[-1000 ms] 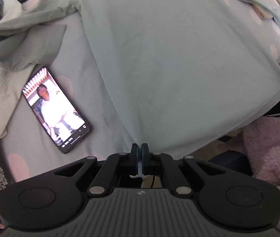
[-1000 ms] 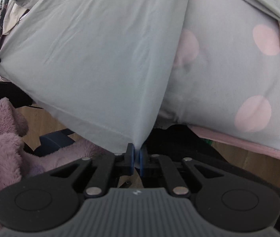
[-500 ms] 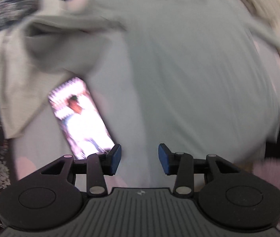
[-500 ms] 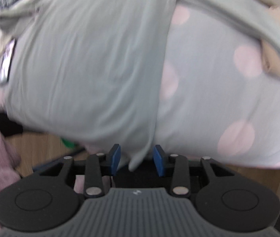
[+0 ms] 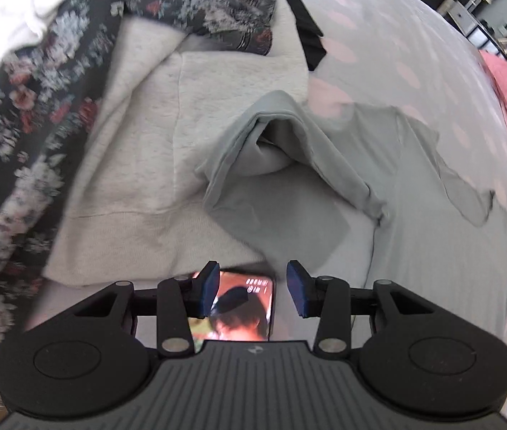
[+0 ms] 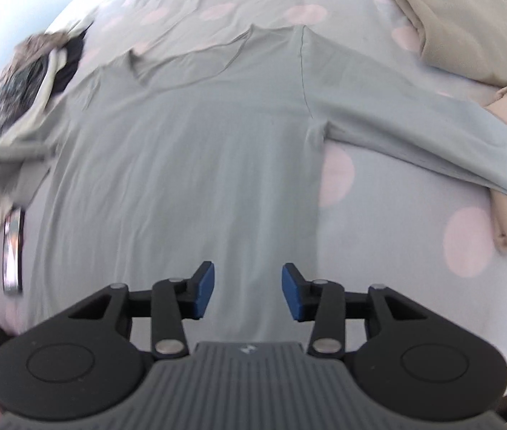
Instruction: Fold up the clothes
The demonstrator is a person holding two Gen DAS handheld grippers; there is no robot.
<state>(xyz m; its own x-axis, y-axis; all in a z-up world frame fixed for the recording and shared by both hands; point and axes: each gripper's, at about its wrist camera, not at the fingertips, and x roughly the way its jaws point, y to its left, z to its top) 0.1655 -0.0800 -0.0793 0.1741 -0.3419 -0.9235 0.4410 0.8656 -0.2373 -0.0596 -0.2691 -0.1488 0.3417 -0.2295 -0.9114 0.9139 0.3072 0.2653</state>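
Observation:
A pale green long-sleeved shirt (image 6: 199, 136) lies spread flat on the bed, collar at the far end, one sleeve (image 6: 414, 132) stretched out to the right. Its other sleeve (image 5: 289, 157) lies crumpled and folded back on itself in the left wrist view. My left gripper (image 5: 251, 288) is open above the phone, just short of that crumpled sleeve, holding nothing. My right gripper (image 6: 247, 292) is open over the shirt's lower body, near its right side seam, with nothing between the fingers.
A lit phone (image 5: 242, 308) lies on the sheet under my left gripper; it also shows at the left as phone (image 6: 13, 251). A light grey sweatshirt (image 5: 139, 165) and a dark floral garment (image 5: 38, 107) lie to the left. Beige fabric (image 6: 468, 25) sits at the right on the pink-dotted sheet (image 6: 450, 251).
Both grippers were shut on the shirt's hem a second ago; both have let go and opened. The left has swung towards the crumpled sleeve, the right has risen over the shirt's body.

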